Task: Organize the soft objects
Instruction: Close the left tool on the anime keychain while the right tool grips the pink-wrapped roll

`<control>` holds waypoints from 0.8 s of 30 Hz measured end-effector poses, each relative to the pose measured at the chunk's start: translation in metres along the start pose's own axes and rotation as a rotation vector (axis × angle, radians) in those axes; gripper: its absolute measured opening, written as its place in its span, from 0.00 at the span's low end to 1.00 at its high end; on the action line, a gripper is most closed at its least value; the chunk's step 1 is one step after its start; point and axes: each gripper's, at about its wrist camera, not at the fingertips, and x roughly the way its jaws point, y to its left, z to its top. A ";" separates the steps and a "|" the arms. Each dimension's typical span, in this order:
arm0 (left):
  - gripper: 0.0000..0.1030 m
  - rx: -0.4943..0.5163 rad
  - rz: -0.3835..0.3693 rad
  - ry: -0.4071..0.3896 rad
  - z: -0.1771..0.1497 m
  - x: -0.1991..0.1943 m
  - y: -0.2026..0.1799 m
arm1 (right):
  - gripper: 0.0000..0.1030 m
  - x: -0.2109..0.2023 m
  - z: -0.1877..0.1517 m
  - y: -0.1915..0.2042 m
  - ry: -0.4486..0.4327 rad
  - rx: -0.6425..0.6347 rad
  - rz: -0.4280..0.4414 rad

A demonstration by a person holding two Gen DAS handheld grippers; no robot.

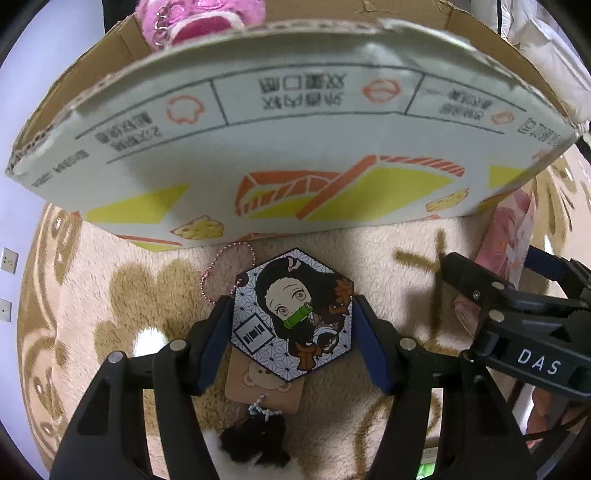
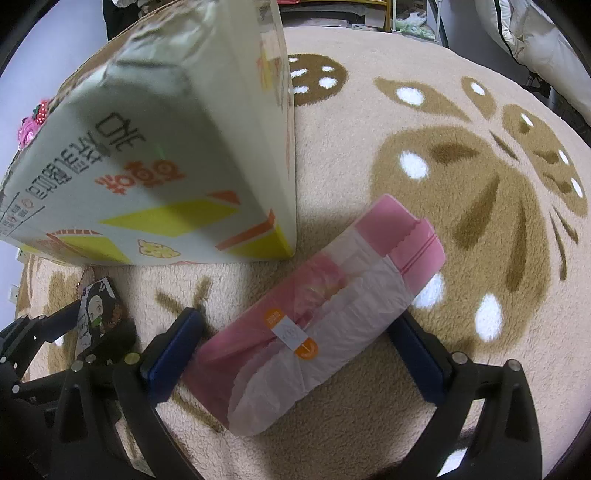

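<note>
Left wrist view: the left gripper [image 1: 293,325] has its jaws on either side of the hexagonal keychain [image 1: 293,314], pads at or against its two side edges; contact looks likely, though a firm clamp is not certain. The cardboard box [image 1: 258,140] stands at 12 o'clock, open, with a pink plush toy [image 1: 192,18] inside.

Right wrist view: the right gripper [image 2: 295,343] has its jaws apart, straddling the pink packet [image 2: 314,314] on the rug [image 2: 369,129]; its long axis runs 7 to 1 o'clock. Box at 10 o'clock.
</note>
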 end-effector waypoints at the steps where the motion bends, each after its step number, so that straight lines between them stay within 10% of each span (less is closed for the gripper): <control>1: 0.61 0.000 0.000 0.001 0.001 0.000 0.001 | 1.00 0.000 0.000 -0.001 0.000 0.002 0.004; 13: 0.61 -0.048 0.035 -0.019 0.004 -0.006 0.024 | 0.99 -0.006 0.009 -0.020 -0.012 0.077 0.040; 24: 0.61 -0.040 0.075 -0.031 -0.002 -0.010 0.030 | 0.62 -0.015 0.007 -0.026 0.004 0.059 -0.055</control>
